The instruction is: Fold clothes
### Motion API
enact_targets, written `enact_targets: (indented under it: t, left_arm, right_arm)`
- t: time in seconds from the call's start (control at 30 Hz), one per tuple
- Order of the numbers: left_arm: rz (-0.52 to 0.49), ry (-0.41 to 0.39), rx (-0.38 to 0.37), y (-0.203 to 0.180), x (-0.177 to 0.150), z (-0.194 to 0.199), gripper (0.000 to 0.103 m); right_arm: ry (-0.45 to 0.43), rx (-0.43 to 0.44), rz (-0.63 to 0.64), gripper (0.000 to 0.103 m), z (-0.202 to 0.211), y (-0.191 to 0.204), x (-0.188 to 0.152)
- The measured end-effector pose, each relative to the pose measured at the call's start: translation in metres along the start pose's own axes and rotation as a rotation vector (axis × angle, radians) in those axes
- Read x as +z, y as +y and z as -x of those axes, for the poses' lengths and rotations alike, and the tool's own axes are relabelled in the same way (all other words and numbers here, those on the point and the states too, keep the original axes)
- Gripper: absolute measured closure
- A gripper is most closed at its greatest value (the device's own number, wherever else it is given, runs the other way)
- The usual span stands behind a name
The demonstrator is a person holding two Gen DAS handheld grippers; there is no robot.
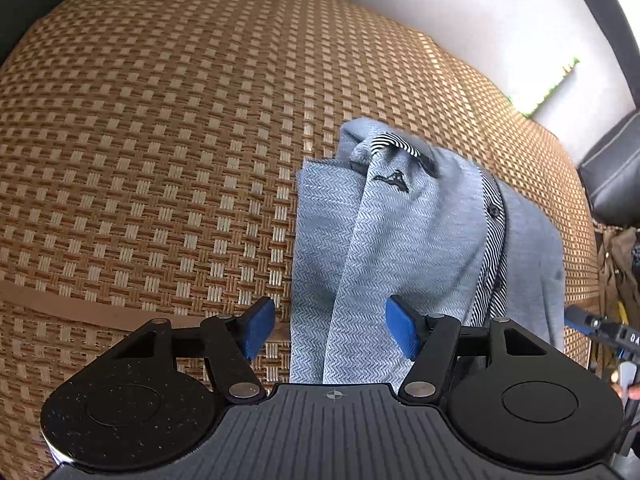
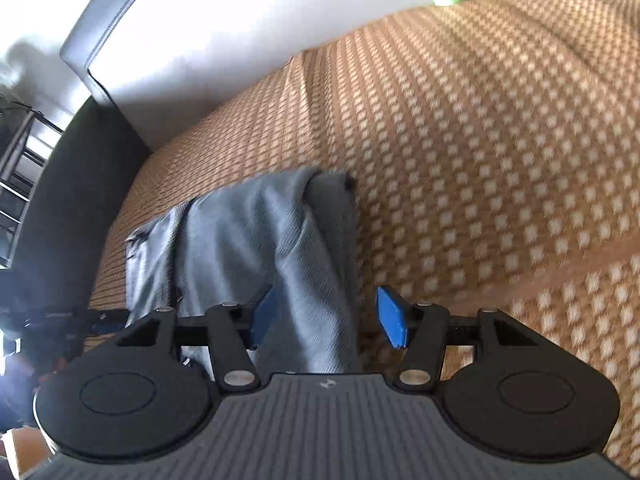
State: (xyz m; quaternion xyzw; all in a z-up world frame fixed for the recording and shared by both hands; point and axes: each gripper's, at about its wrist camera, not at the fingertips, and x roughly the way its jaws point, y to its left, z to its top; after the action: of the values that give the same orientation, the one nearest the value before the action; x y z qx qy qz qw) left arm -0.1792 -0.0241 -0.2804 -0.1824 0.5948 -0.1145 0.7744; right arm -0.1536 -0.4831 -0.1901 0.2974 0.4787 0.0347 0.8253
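A woven mat point(image 1: 160, 160) in tan and cream checks covers the whole surface, a wide padded seat or bed, and a plain brown band point(image 1: 100, 312) runs across it near the front edge. A grey-blue shirt point(image 1: 400, 240) lies on the mat, folded lengthwise into a narrow strip; in the left wrist view its striped collar point(image 1: 394, 142), a small dark logo point(image 1: 394, 182) and a striped button placket point(image 1: 494, 248) show on top. The left gripper point(image 1: 334, 330) hovers over the near end of the shirt with its blue pads point(image 1: 258, 330) spread wide, cloth lying between them but neither pad pressing it. The right gripper point(image 2: 326, 320) is likewise spread apart over the shirt point(image 2: 260, 248), one pad point(image 2: 392, 322) over the mat beside the cloth and the other partly hidden by a fold; that view is blurred, so whether the hidden pad touches the fabric is hard to tell. Behind the mat rises a pale, bright wall point(image 1: 460, 32), and a light cushion or backrest point(image 2: 180, 40) stands at the mat's far edge in the right view. A dark leather-like cushion point(image 1: 612, 168) sits at the right edge in the left view, with a strip of green point(image 1: 560, 80) by a bright opening beyond. A dark rack point(image 2: 20, 160) stands at the far left in the right view.
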Motion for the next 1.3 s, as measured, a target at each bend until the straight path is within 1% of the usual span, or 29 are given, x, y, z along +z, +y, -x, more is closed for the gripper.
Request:
enact_targets:
  t: [0.03,0.07,0.1,0.13,0.17,0.23,0.3,0.33,0.37,0.4,0.47,0.5,0.57,0.63,0.67,0.7,0.77,0.8,0.83,0.9,0.97,1.03,1.1,1.13,1.17,1.2,1.27,1.3]
  left_arm:
    - [0.002,0.005,0.004,0.0,0.0,-0.003,0.027]
    - [0.007,0.008,0.006,0.001,0.001,-0.004,0.027]
    - [0.014,0.006,0.006,0.002,0.0,-0.004,0.027]
    - [0.02,0.003,0.002,0.003,0.0,-0.003,0.027]
    - [0.024,0.002,-0.003,0.003,0.0,-0.003,0.027]
    - [0.022,0.005,-0.004,0.006,0.0,0.0,0.027]
    - [0.013,0.01,-0.009,0.001,0.004,-0.003,0.026]
    - [0.009,0.011,-0.013,-0.006,0.01,-0.009,0.027]
    - [0.006,0.012,-0.021,-0.008,0.012,-0.011,0.026]
    - [0.006,0.015,-0.029,-0.012,0.017,-0.019,0.026]
    - [0.008,0.019,-0.043,-0.01,0.02,-0.024,0.026]
    - [0.01,0.018,-0.049,-0.005,0.02,-0.021,0.025]
    - [0.014,0.019,-0.064,0.001,0.021,-0.02,0.024]
    - [0.019,0.02,-0.083,-0.003,0.031,-0.033,0.022]
    - [0.018,0.027,-0.092,-0.004,0.034,-0.035,0.019]
    - [0.011,0.036,-0.106,-0.005,0.037,-0.039,0.019]
    - [-0.015,0.077,-0.153,-0.01,0.044,-0.049,0.021]
    - [-0.029,0.099,-0.179,-0.014,0.048,-0.055,0.022]
    - [-0.055,0.112,-0.185,-0.018,0.051,-0.06,0.022]
    - [-0.11,0.121,-0.186,-0.028,0.056,-0.071,0.018]
    - [-0.111,0.119,-0.205,-0.034,0.06,-0.078,0.017]
    - [-0.115,0.12,-0.227,-0.039,0.06,-0.083,0.02]
    - [-0.139,0.127,-0.252,-0.044,0.053,-0.082,0.022]
    - [-0.151,0.13,-0.265,-0.047,0.049,-0.082,0.023]
    - [-0.163,0.133,-0.277,-0.049,0.046,-0.081,0.023]
    - [-0.16,0.143,-0.278,-0.05,0.045,-0.086,0.024]
    - [-0.146,0.155,-0.267,-0.053,0.048,-0.098,0.023]
    - [-0.145,0.149,-0.261,-0.057,0.051,-0.101,0.022]
  right_arm:
    - [0.008,0.004,-0.004,0.042,0.0,0.0,-0.005]
    - [0.022,0.001,-0.004,0.048,-0.002,-0.001,-0.011]
    - [0.051,0.002,-0.007,0.071,-0.004,-0.001,-0.015]
    - [0.088,0.018,-0.025,0.099,-0.006,0.0,-0.018]
    - [0.106,0.031,-0.054,0.098,-0.006,0.0,-0.023]
    - [0.131,0.029,-0.102,0.098,-0.008,-0.004,-0.035]
    - [0.184,0.039,-0.101,0.097,-0.012,-0.006,-0.041]
    - [0.209,0.05,-0.095,0.096,-0.013,-0.006,-0.043]
    - [0.217,0.057,-0.082,0.091,-0.012,-0.004,-0.043]
    - [0.185,0.055,-0.052,0.087,-0.006,-0.001,-0.039]
    - [0.104,0.033,-0.002,0.025,0.007,0.004,-0.031]
    - [0.055,0.024,0.015,0.022,0.013,0.005,-0.027]
    - [0.014,0.045,0.028,0.024,0.016,0.002,-0.019]
    - [0.03,0.054,-0.007,0.025,0.005,-0.006,-0.012]
    - [0.051,0.066,-0.028,0.029,0.0,-0.009,-0.013]
    - [0.085,0.079,-0.053,0.031,-0.007,-0.013,-0.016]
    - [0.145,0.109,-0.103,0.035,-0.021,-0.021,-0.024]
    - [0.158,0.119,-0.121,0.035,-0.025,-0.023,-0.029]
    - [0.162,0.127,-0.139,0.035,-0.029,-0.024,-0.033]
    - [0.152,0.166,-0.171,0.036,-0.032,-0.029,-0.041]
    - [0.134,0.208,-0.208,0.036,-0.041,-0.031,-0.045]
    - [0.124,0.238,-0.218,0.04,-0.051,-0.032,-0.043]
    - [0.131,0.255,-0.195,0.038,-0.052,-0.028,-0.037]
    - [0.134,0.269,-0.188,0.039,-0.052,-0.026,-0.036]
    - [0.135,0.296,-0.197,0.043,-0.049,-0.026,-0.038]
    - [0.132,0.318,-0.204,0.043,-0.045,-0.025,-0.039]
    - [0.113,0.325,-0.216,0.043,-0.041,-0.02,-0.036]
    - [0.114,0.307,-0.226,0.043,-0.042,-0.021,-0.035]
